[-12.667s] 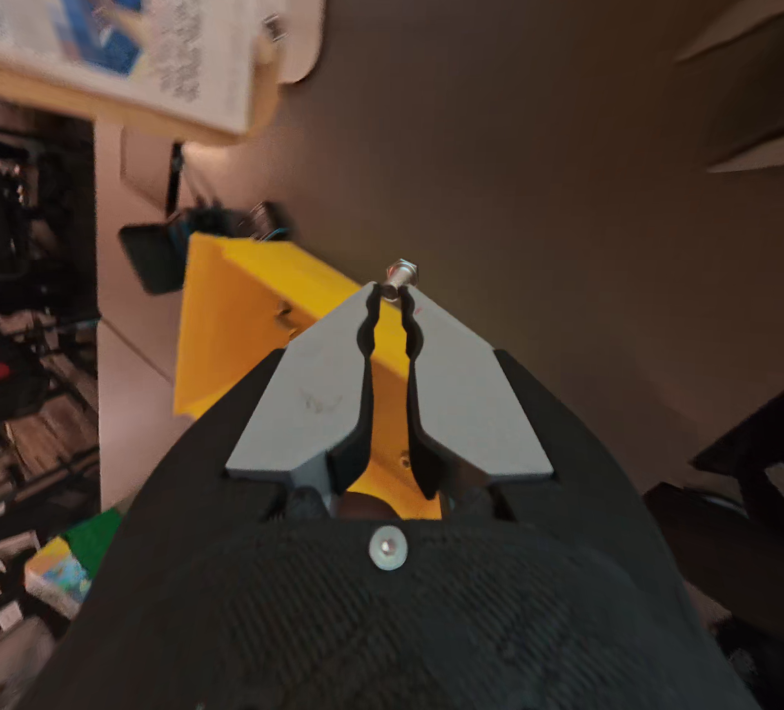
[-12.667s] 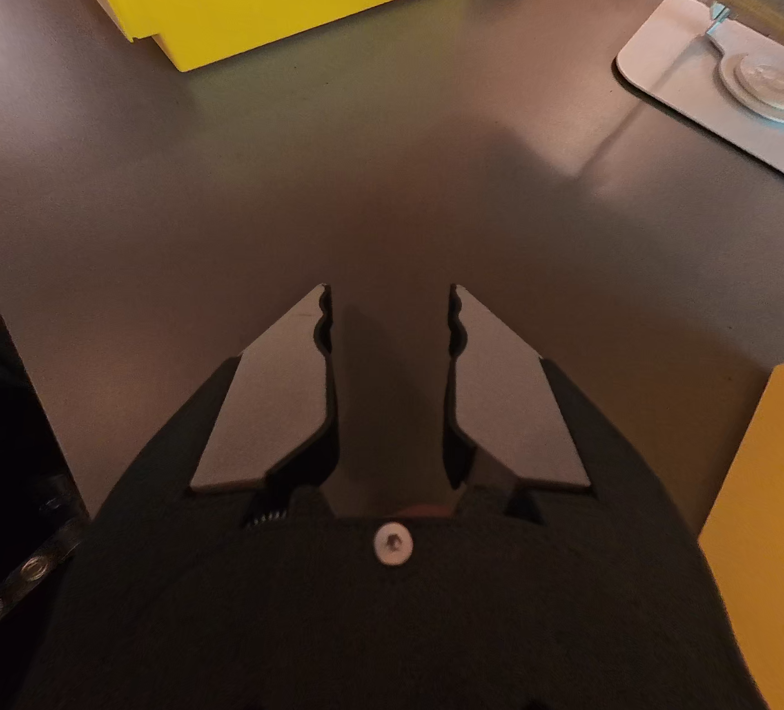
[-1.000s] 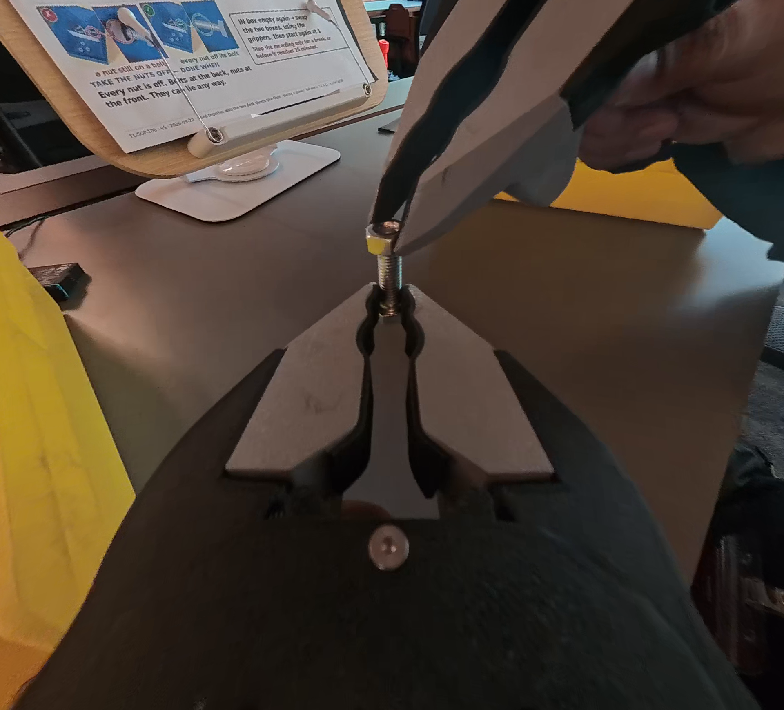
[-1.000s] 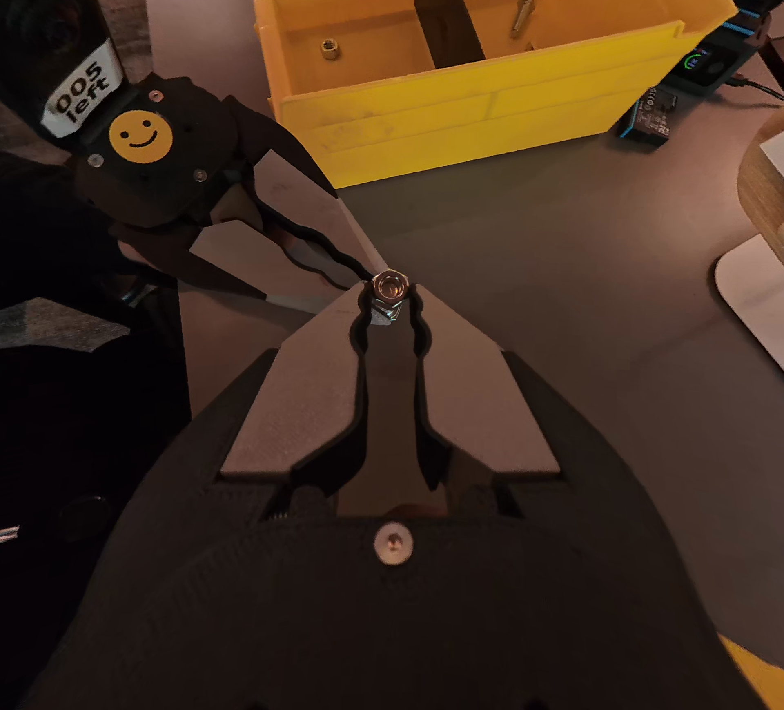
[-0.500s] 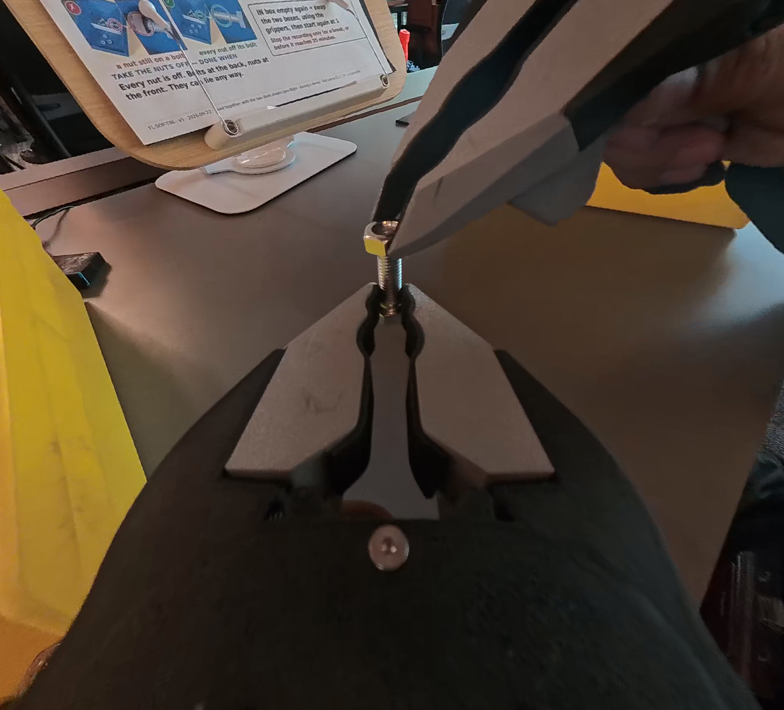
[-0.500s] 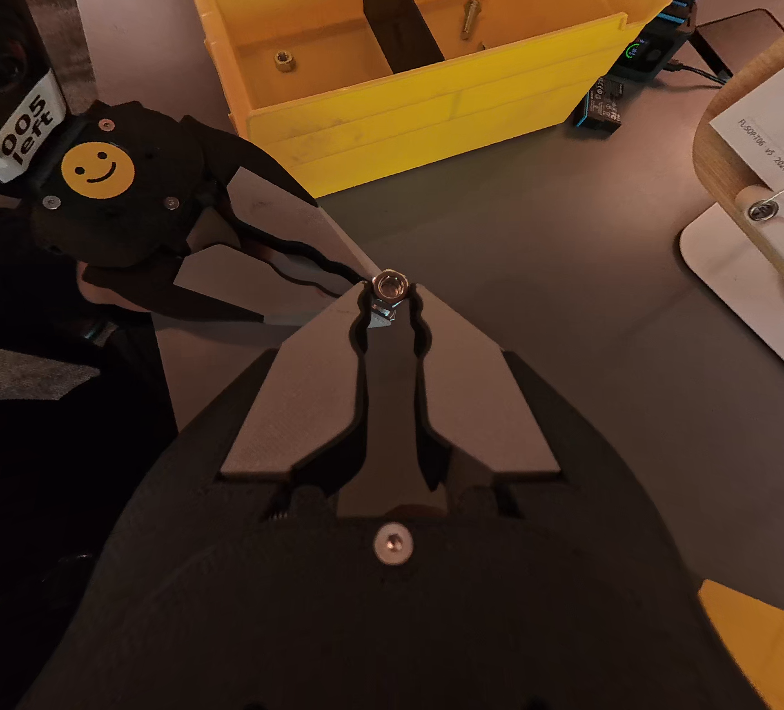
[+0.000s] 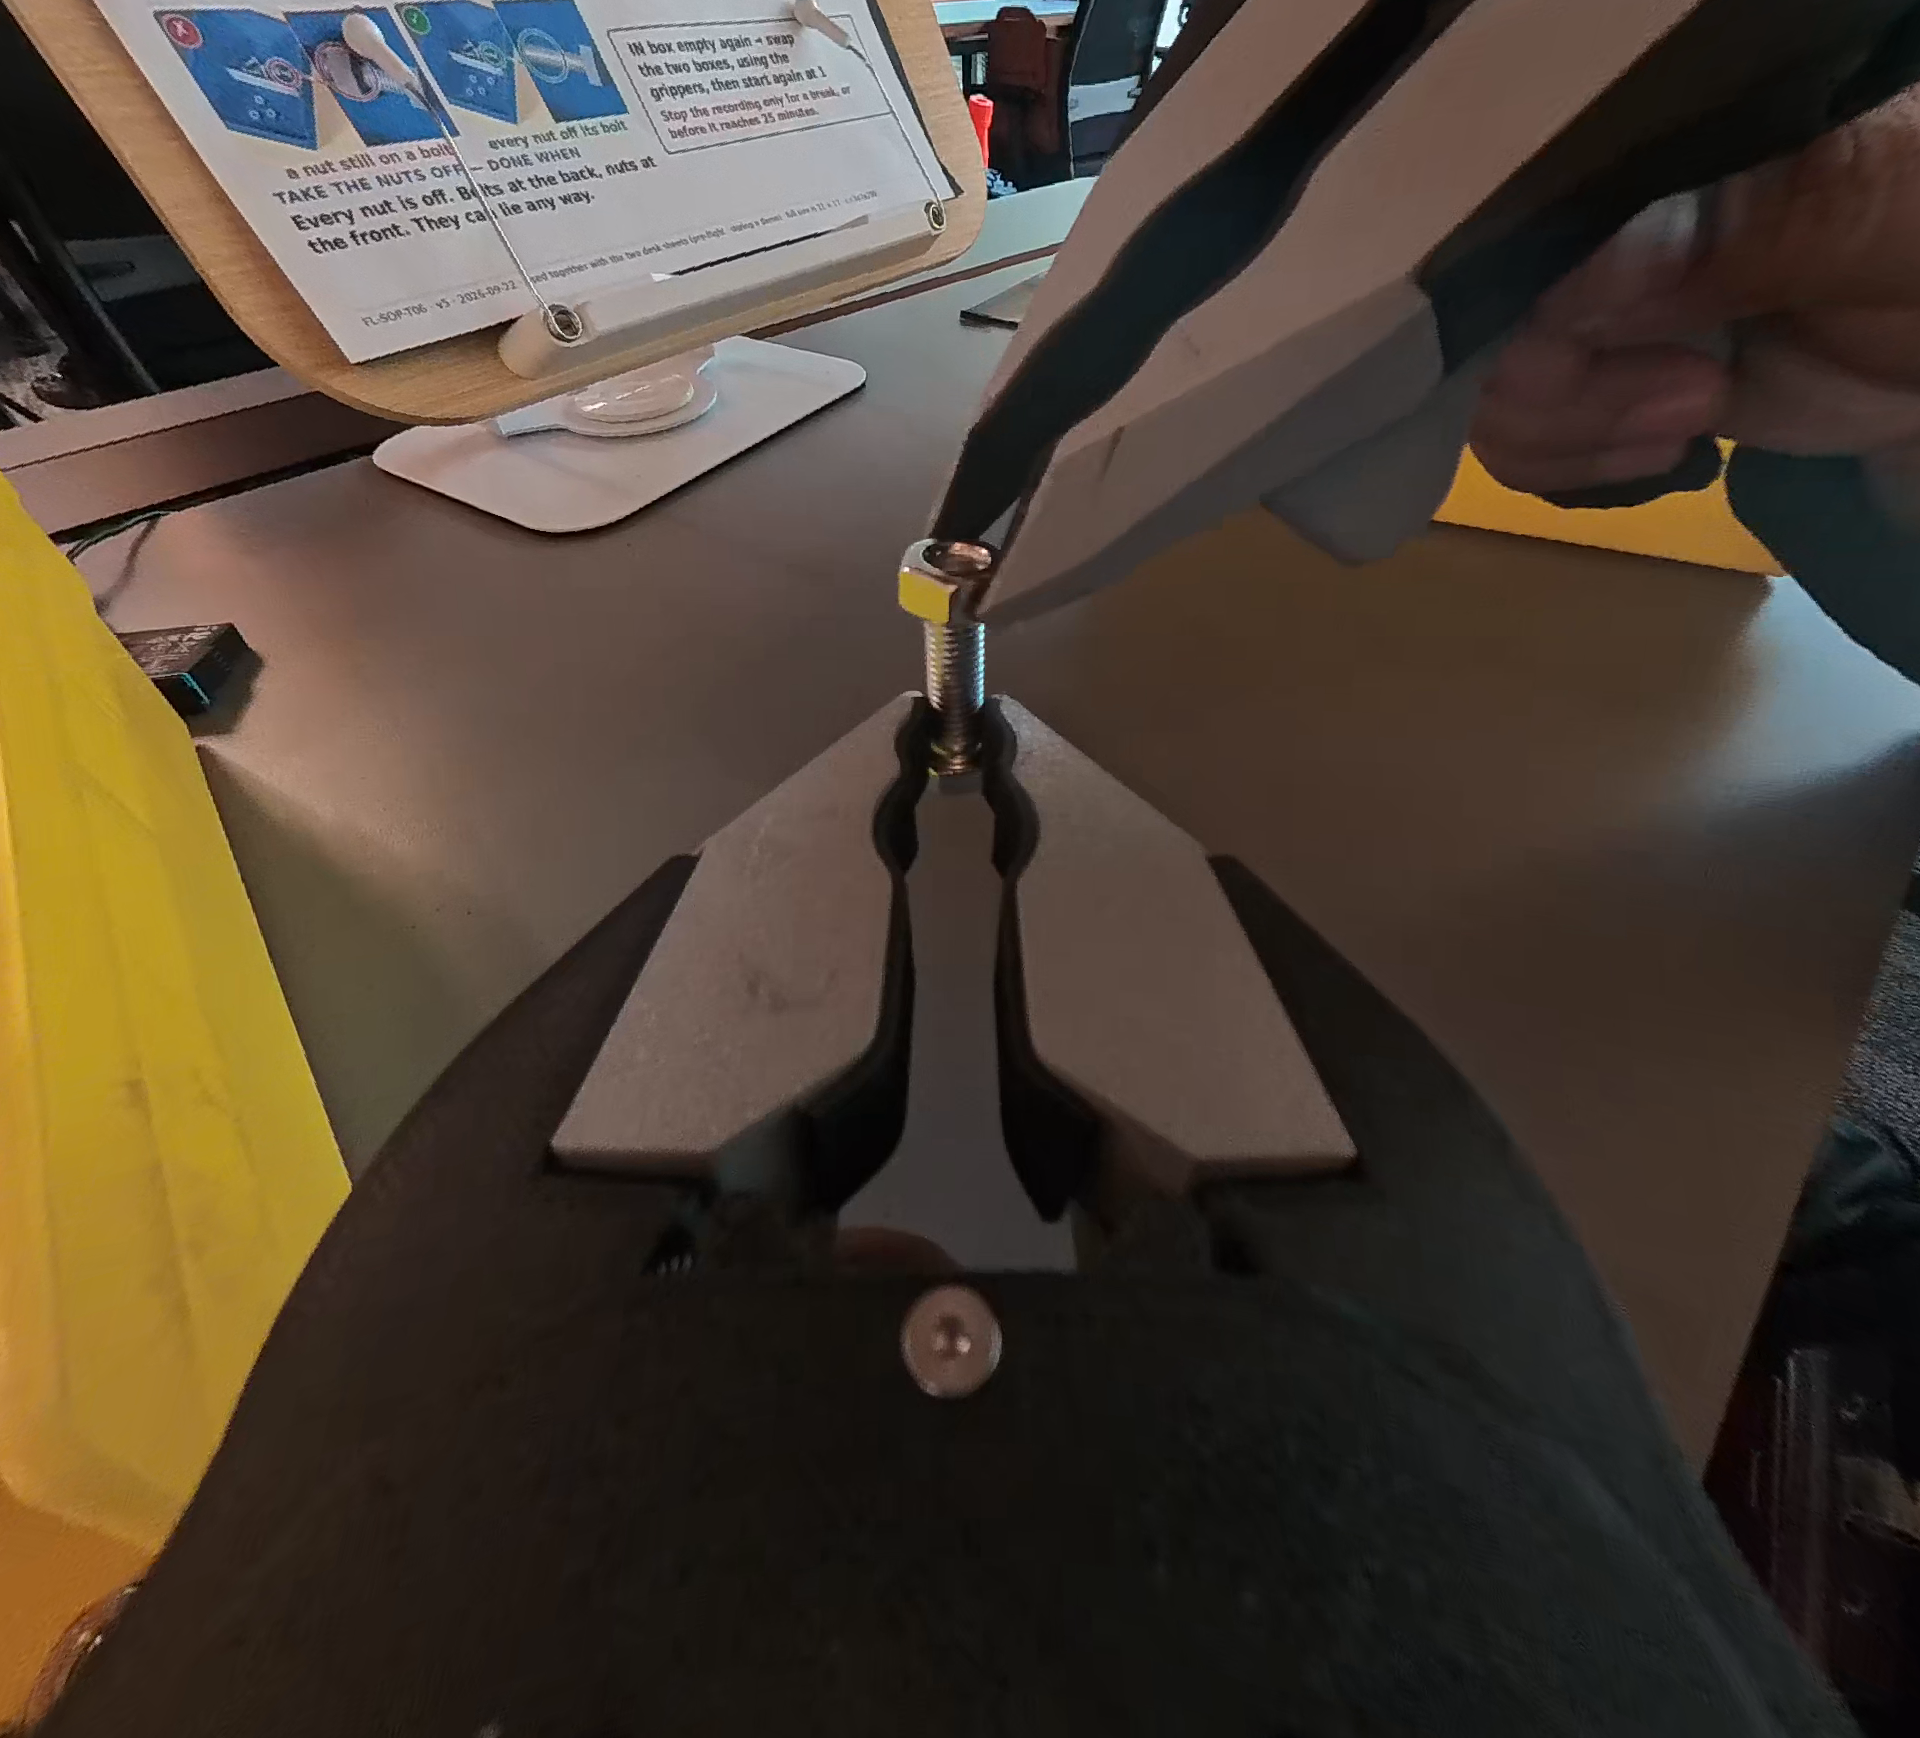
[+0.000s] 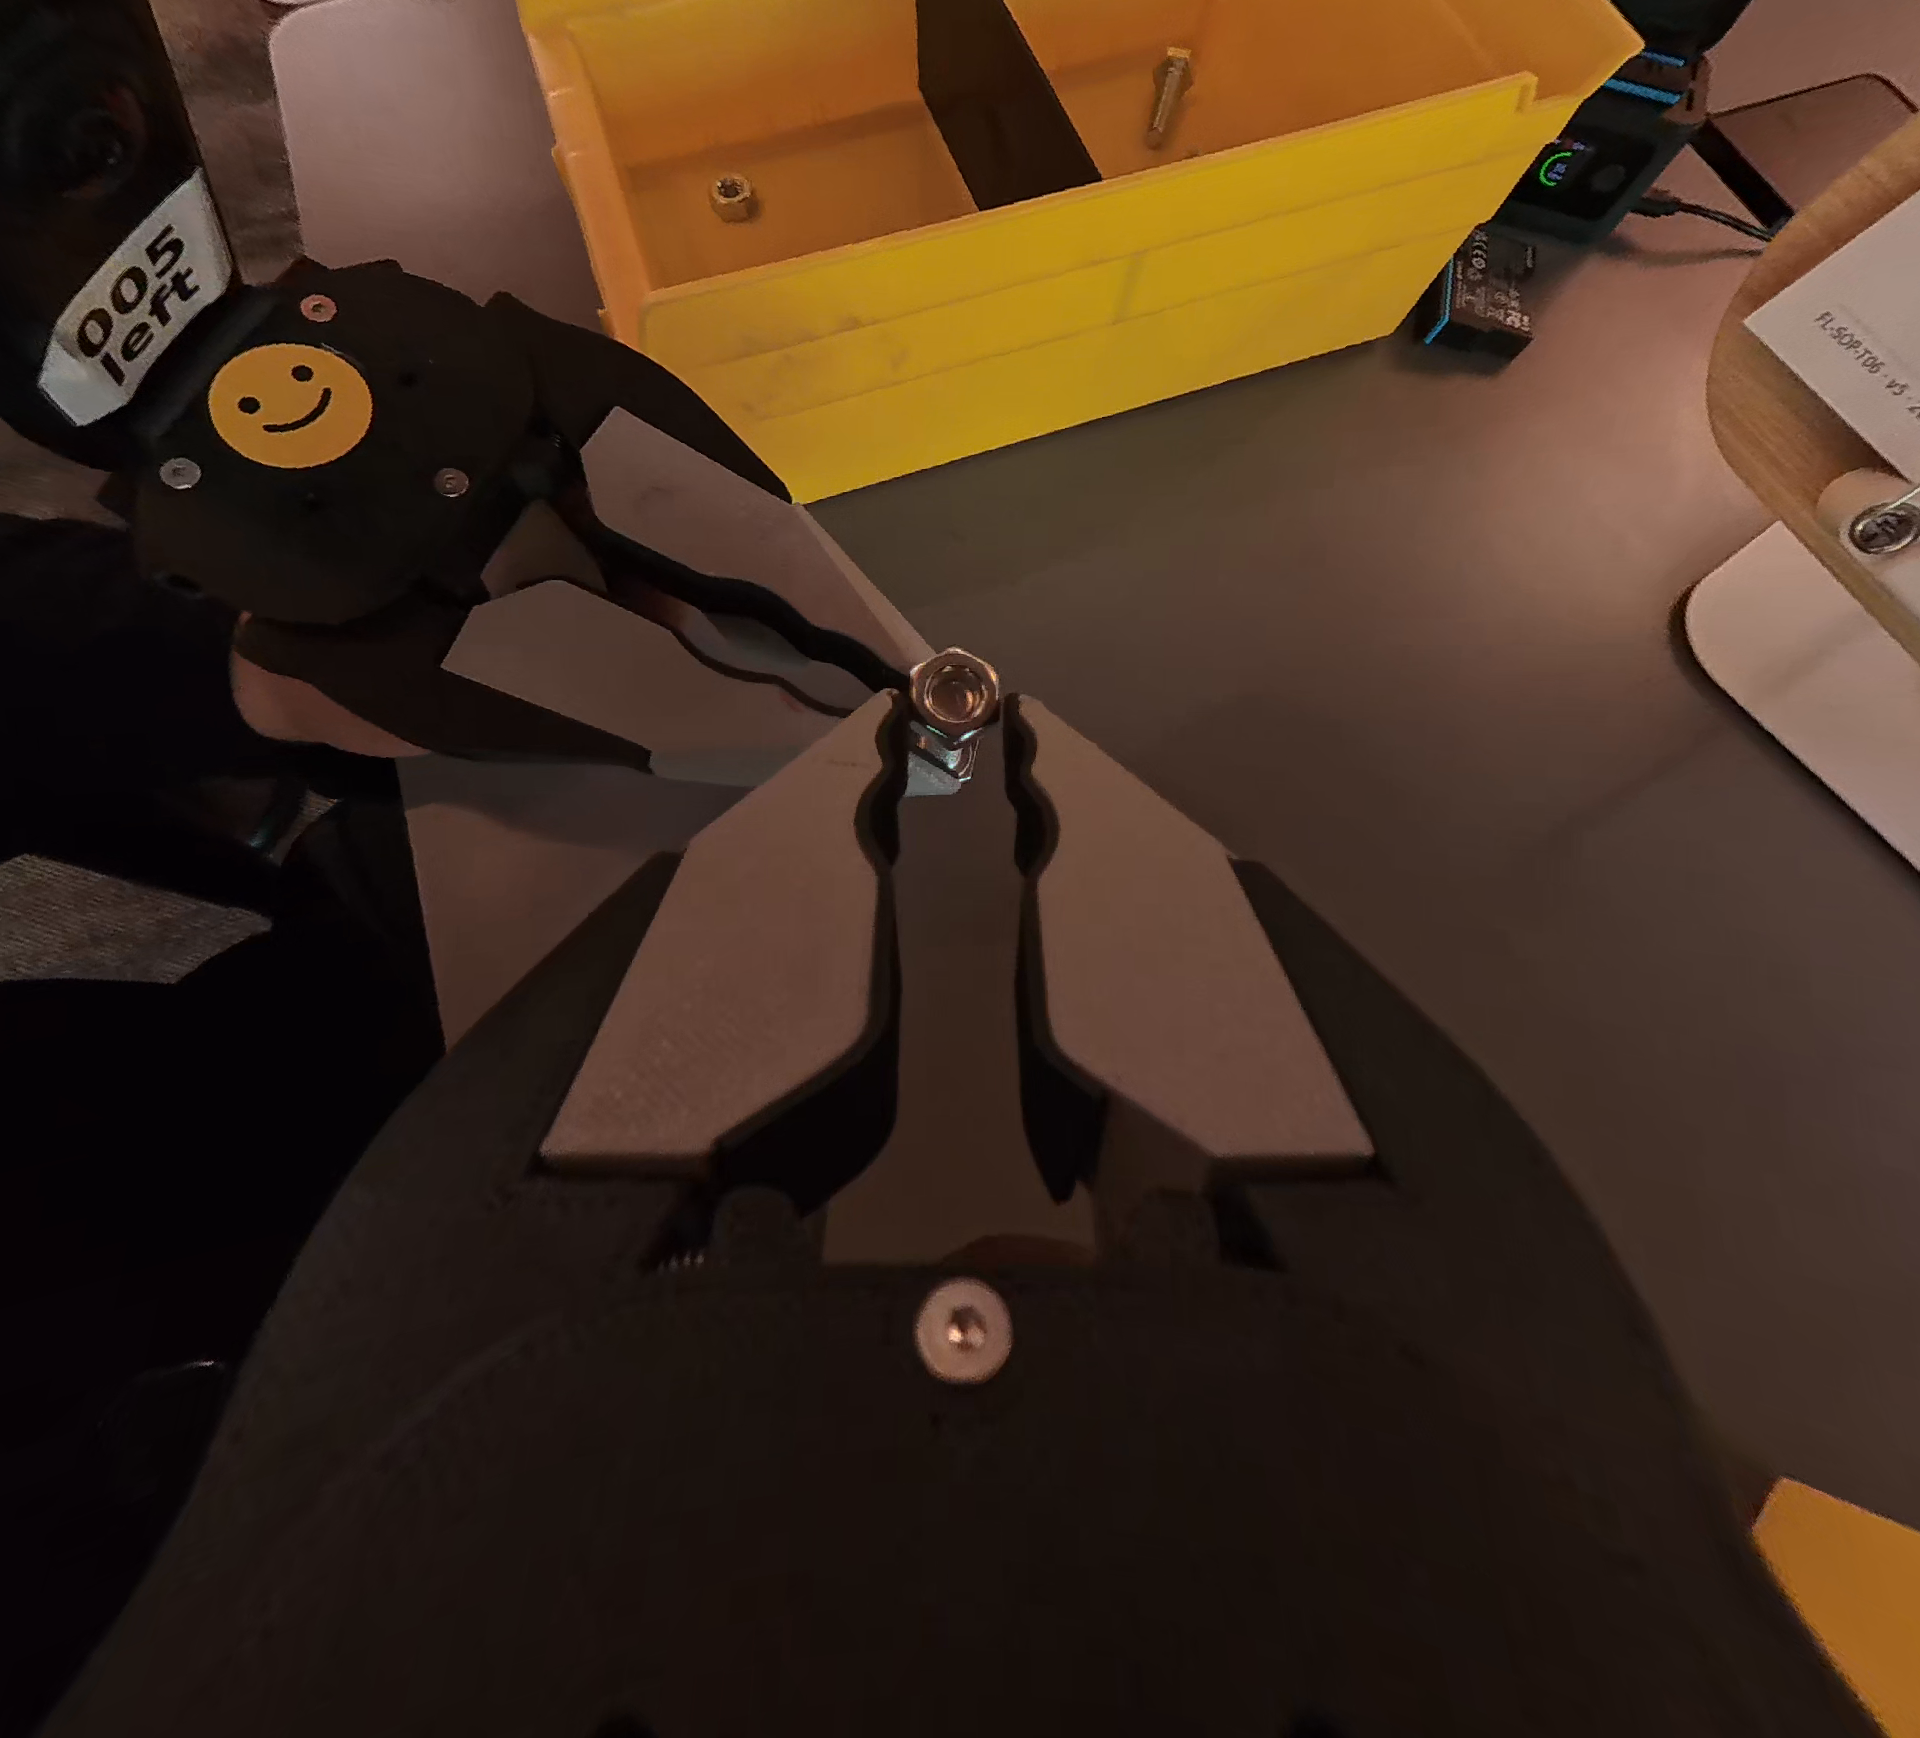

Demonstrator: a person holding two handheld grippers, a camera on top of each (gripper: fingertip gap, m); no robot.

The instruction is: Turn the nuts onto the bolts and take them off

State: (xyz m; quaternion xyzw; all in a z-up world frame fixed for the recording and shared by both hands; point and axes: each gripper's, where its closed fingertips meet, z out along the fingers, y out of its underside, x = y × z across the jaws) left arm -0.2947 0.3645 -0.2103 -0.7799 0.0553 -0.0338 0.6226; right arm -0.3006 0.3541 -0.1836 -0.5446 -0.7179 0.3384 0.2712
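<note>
Bolt [image 7: 953, 689], threaded steel, stands upright above the matte grey table [image 7: 1351, 753], pinched in the left gripper [image 7: 953, 746]. From two o'clock, the right gripper [image 7: 971, 582] clamps the hexagonal nut [image 7: 938, 584] capping it.

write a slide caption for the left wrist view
Left gripper clamps a bolt upright while right gripper grips its nut.

Left gripper [image 7: 954, 732] reaching toward 12 o'clock, jaws pinched on an upright bolt [image 7: 953, 670], right gripper [image 8: 951, 714] angling down from 2 o'clock, jaws clamped on the nut [image 8: 953, 689] atop it, a bare hand [image 7: 1704, 338] gripping its body
</note>
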